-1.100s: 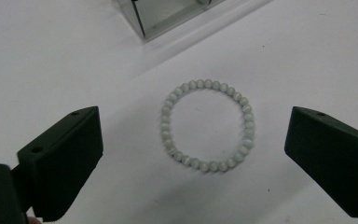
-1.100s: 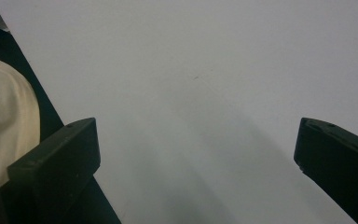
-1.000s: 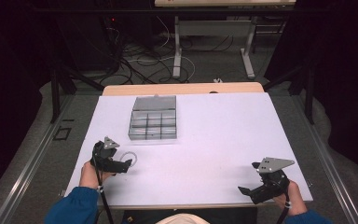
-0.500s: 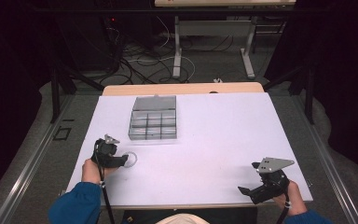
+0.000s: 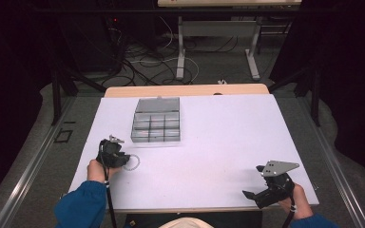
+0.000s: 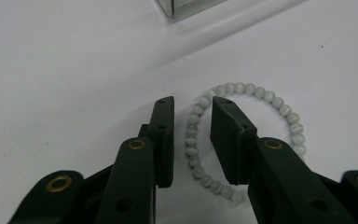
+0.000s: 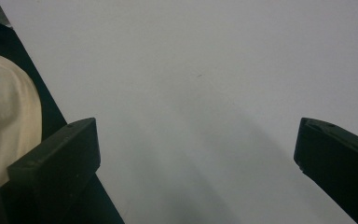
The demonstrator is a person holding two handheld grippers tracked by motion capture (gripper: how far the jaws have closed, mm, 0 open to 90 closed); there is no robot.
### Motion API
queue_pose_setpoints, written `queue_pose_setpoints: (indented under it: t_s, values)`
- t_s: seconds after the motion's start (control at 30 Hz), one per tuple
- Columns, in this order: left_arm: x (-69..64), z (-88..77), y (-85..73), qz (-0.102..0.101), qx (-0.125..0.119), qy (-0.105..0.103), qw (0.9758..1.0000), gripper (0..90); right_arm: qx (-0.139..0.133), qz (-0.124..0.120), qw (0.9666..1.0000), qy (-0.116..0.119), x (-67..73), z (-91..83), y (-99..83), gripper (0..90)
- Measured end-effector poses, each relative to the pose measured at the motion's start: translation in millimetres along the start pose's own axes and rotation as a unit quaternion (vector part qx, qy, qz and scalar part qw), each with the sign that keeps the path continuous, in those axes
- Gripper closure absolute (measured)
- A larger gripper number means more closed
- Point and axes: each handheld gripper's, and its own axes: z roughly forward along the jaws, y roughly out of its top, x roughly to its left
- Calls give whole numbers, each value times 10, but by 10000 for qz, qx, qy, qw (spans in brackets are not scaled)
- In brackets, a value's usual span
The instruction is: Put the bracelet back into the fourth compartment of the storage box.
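A bracelet of pale green-white beads (image 6: 261, 92) lies flat on the white table (image 5: 228, 137), seen in the high view as a small ring (image 5: 136, 163) at the front left. My left gripper (image 6: 192, 105) points down at it, one jaw inside the ring and one outside, with the ring's left strand in the narrow gap. The jaws have just been closing, and slivers of table still show between pads and beads. From above, the left gripper (image 5: 122, 159) sits at the ring's left edge. My right gripper (image 5: 252, 198) rests wide open at the front right, with bare table between its jaws (image 7: 196, 140).
A grey compartment box (image 5: 156, 126) with a clear lid stands on the table behind the bracelet; its corner (image 6: 177, 7) shows in the left gripper view. Pale cloth (image 7: 4, 116) lies beside the right gripper's jaw. A wooden strip (image 5: 185, 90) edges the table's far side.
The left gripper's jaws have narrowed from wide apart to a small gap around the bracelet's strand, and the hand shifted slightly. The right gripper has not moved.
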Motion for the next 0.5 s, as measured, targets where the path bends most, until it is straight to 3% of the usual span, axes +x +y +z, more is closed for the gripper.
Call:
queue_pose_setpoints:
  t_s: [0.33,0.5]
  values:
    - [31,2,-6,-54,20,-100,9999,793,64,22,10000,57,11,-3,2,0]
    - [-30,6,17,156,102,130,9997,795,44,-22,10000,22,18,-5,4,0]
